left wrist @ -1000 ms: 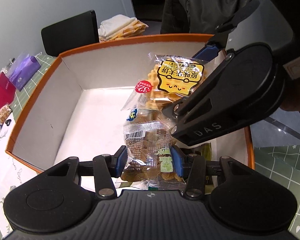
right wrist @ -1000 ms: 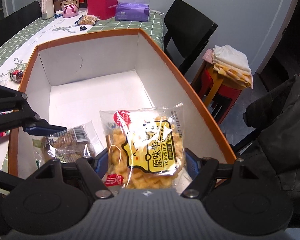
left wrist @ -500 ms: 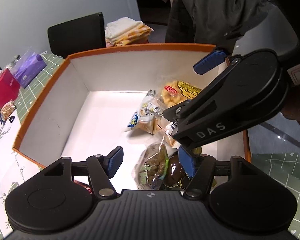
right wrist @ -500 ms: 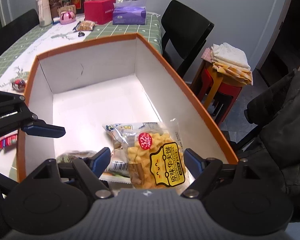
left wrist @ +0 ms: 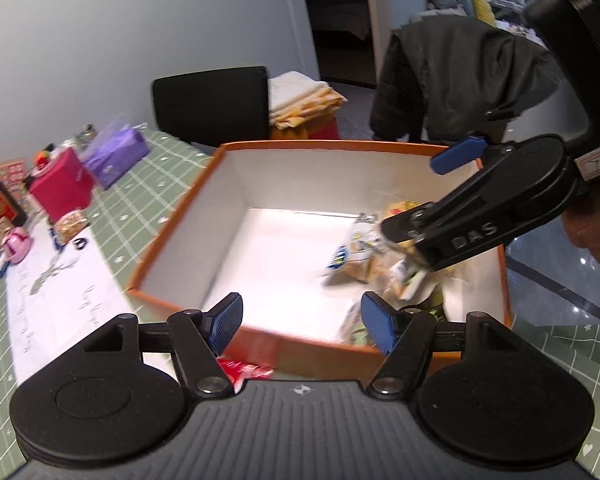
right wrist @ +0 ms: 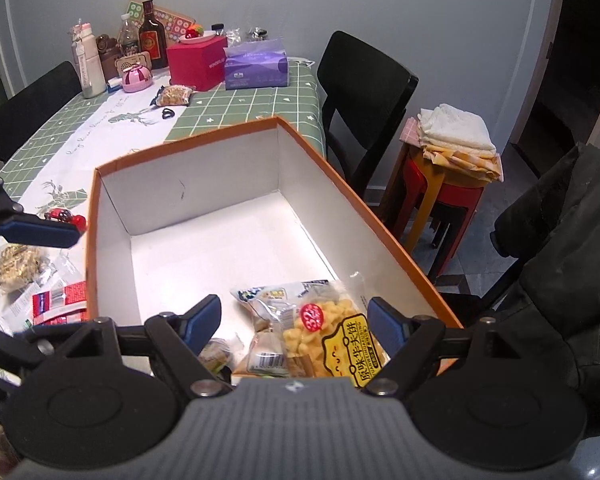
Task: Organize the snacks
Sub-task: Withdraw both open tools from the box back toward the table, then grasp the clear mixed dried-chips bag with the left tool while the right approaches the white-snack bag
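Box: the orange-rimmed box [right wrist: 384,232] stood on the worktop [right wrist: 236,108] near its right edge, its white floor mostly bare.
Packed snacks: the yellow waffle packet [right wrist: 332,340] lay in the box's near right corner, touching the clear biscuit packet [right wrist: 272,304]; grouping them there left the far end free, probably for further items.
Unpacked snacks: the red packet [right wrist: 60,300] and the oat bar [right wrist: 18,266] lay on the worktop just beside the box's left wall.
Left tool [left wrist: 302,322]: spread wide, holding nothing, poised above the box's near wall.
Right tool [right wrist: 294,322]: spread wide, empty, hovering over the waffle packet without touching it.
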`<state>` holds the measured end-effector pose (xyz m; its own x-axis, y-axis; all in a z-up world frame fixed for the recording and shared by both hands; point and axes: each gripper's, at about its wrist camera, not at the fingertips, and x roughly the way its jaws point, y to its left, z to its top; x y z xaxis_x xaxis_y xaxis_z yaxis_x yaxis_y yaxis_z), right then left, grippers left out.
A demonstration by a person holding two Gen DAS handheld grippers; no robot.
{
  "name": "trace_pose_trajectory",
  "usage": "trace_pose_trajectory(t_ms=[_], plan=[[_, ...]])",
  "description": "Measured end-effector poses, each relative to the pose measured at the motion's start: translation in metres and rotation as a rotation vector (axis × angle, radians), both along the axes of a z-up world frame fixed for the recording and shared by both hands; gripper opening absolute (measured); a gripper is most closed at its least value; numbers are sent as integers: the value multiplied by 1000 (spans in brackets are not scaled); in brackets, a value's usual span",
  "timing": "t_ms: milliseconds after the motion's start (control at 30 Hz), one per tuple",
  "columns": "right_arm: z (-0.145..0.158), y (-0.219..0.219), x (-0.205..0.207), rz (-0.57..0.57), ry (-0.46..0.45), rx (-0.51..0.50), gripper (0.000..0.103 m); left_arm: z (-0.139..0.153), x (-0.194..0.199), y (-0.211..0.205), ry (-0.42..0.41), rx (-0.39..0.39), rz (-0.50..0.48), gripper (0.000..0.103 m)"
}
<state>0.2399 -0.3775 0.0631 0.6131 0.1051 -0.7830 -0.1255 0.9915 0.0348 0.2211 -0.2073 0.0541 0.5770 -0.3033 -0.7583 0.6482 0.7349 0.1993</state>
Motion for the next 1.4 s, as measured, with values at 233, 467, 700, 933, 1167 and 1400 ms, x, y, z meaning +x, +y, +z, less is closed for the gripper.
trace_pose_trajectory(t_ms=[233,467,700,933,1167,1400], plan=[[16,19,-7,26,-39,15,78,17,-6,52,-23,-3,61,80],[33,49,-16,83,-78,18,78,24,-13,115,-21,-30,154,81],[41,86,-30,181,-104,-8,78,21,-31,164,-9,-70,208,81],[37,115,-46,278,-86,2,79,7,-61,194,9,-69,207,81],[35,139,-54,333,-75,3,79,-8,-99,179,34,-236,109,89],[33,148,-58,358,-71,2,79,-37,-124,141,94,-294,10,90]])
